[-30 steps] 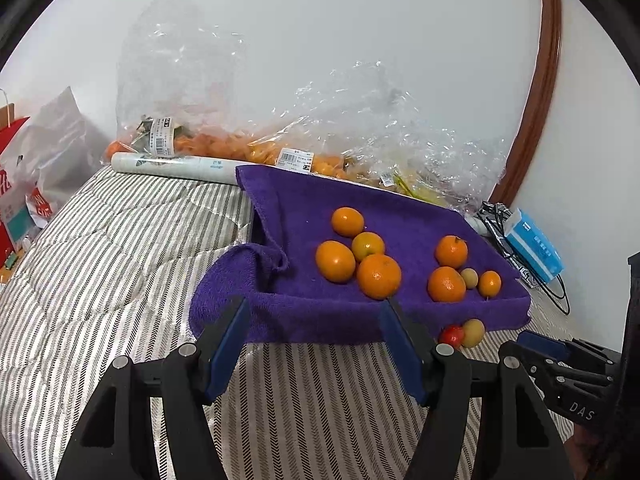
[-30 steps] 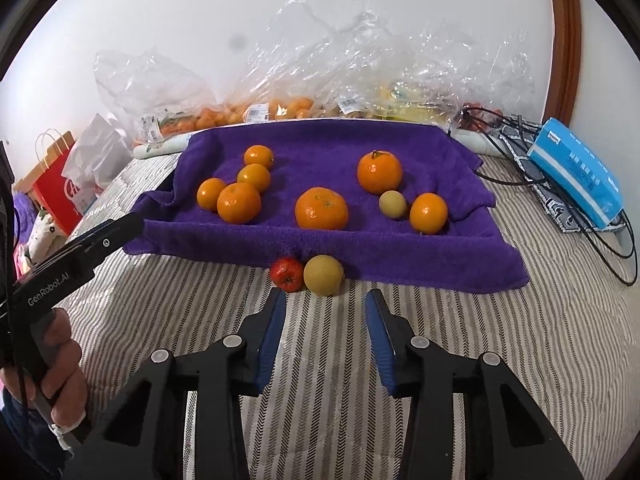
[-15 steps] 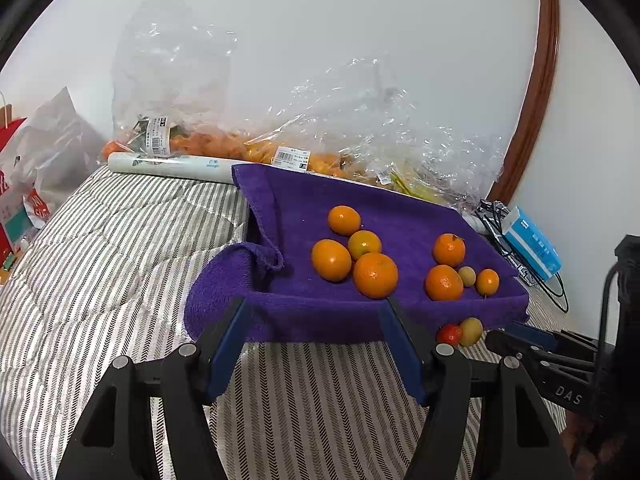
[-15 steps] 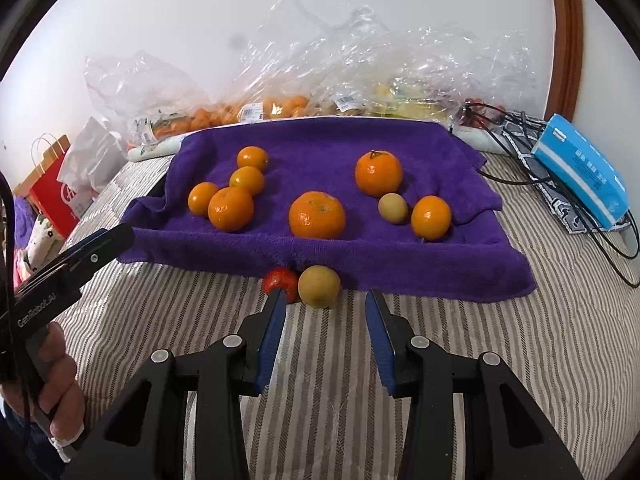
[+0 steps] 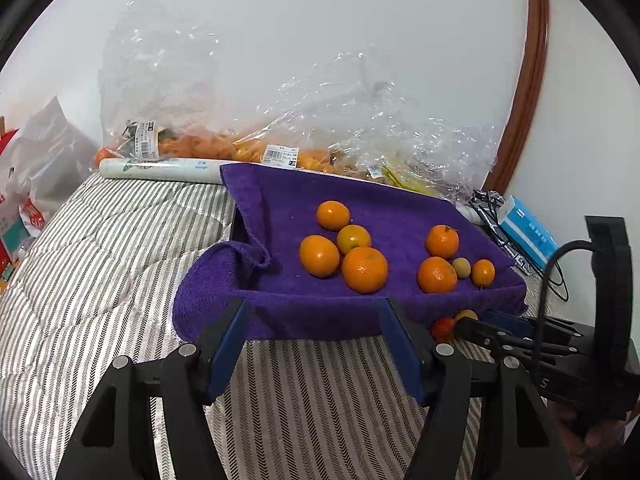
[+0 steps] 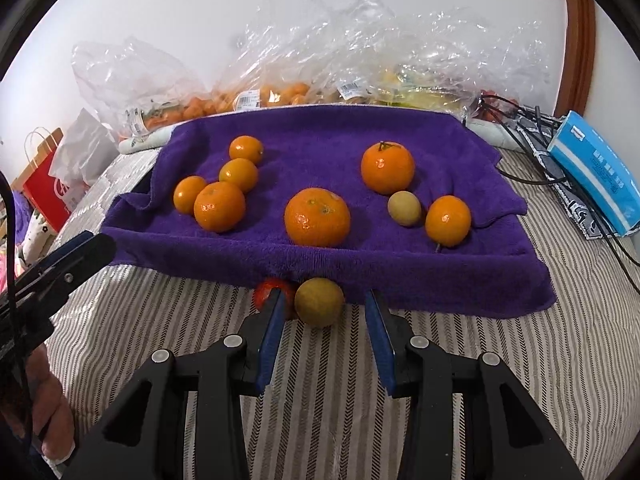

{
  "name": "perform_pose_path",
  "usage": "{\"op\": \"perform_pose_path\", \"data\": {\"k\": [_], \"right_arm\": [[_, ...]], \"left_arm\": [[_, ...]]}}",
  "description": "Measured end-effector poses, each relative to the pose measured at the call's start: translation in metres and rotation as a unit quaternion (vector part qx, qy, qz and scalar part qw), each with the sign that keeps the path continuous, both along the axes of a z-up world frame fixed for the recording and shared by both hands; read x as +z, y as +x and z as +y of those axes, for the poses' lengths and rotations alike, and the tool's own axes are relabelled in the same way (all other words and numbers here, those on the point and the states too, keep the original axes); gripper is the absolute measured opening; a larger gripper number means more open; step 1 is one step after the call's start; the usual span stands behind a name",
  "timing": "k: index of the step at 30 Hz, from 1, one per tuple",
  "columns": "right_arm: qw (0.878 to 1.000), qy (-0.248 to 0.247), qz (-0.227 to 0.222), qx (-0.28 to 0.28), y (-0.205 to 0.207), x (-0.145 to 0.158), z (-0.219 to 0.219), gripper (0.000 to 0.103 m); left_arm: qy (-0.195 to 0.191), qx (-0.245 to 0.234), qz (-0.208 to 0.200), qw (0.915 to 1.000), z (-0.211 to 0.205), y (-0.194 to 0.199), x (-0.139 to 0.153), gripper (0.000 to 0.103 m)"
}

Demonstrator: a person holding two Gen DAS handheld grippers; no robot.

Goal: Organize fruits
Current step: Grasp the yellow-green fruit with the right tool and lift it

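A purple towel (image 6: 440, 280) lies on the striped bedding and bears several oranges, the biggest (image 6: 317, 217) near its front edge, plus a small yellowish fruit (image 6: 404, 208). Two loose fruits rest on the bedding against the towel's front edge: a yellow-green one (image 6: 319, 302) and a small red one (image 6: 266, 294). My right gripper (image 6: 323, 295) is open, its fingertips on either side of the yellow-green fruit without pressing it; the left finger covers part of the red fruit. My left gripper (image 5: 315, 305) hangs open and empty before the towel (image 5: 280, 200), left of the right gripper (image 5: 480, 320).
Clear plastic bags (image 6: 360, 40) with more fruit lean on the wall behind the towel. A blue box (image 6: 600, 172) and black cables (image 6: 520, 116) lie at the right. A red paper bag (image 6: 52, 192) stands at the left. A person's hand (image 6: 44, 412) holds the left gripper's handle.
My right gripper has moved forward and down to the two loose fruits, so the yellow-green one now sits between its fingertips. The left gripper has stayed in place.
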State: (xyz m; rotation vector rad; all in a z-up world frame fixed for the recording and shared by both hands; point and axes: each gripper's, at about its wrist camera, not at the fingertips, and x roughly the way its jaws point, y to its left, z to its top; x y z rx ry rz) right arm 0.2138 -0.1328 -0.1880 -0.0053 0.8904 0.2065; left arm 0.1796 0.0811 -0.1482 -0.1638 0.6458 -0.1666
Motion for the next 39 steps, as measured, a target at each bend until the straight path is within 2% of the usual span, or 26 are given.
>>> {"op": "perform_pose_path", "data": {"k": [6, 8, 9, 39], "right_arm": [[1.000, 0.002, -0.002, -0.002, 0.002, -0.001, -0.003, 0.038], [1.000, 0.004, 0.000, 0.003, 0.002, -0.001, -0.003, 0.028], [1.000, 0.002, 0.000, 0.004, 0.001, -0.001, -0.002, 0.027], [1.000, 0.003, 0.005, -0.009, -0.002, -0.003, -0.014, 0.027]], "left_arm": [[-0.004, 0.000, 0.003, 1.0000, 0.000, 0.000, 0.000, 0.065], [-0.005, 0.000, 0.004, 1.0000, 0.000, 0.000, 0.000, 0.065], [-0.005, 0.000, 0.004, 1.0000, 0.000, 0.000, -0.001, 0.065], [-0.008, 0.013, 0.020, 0.9997, 0.004, 0.005, -0.006, 0.065]]}}
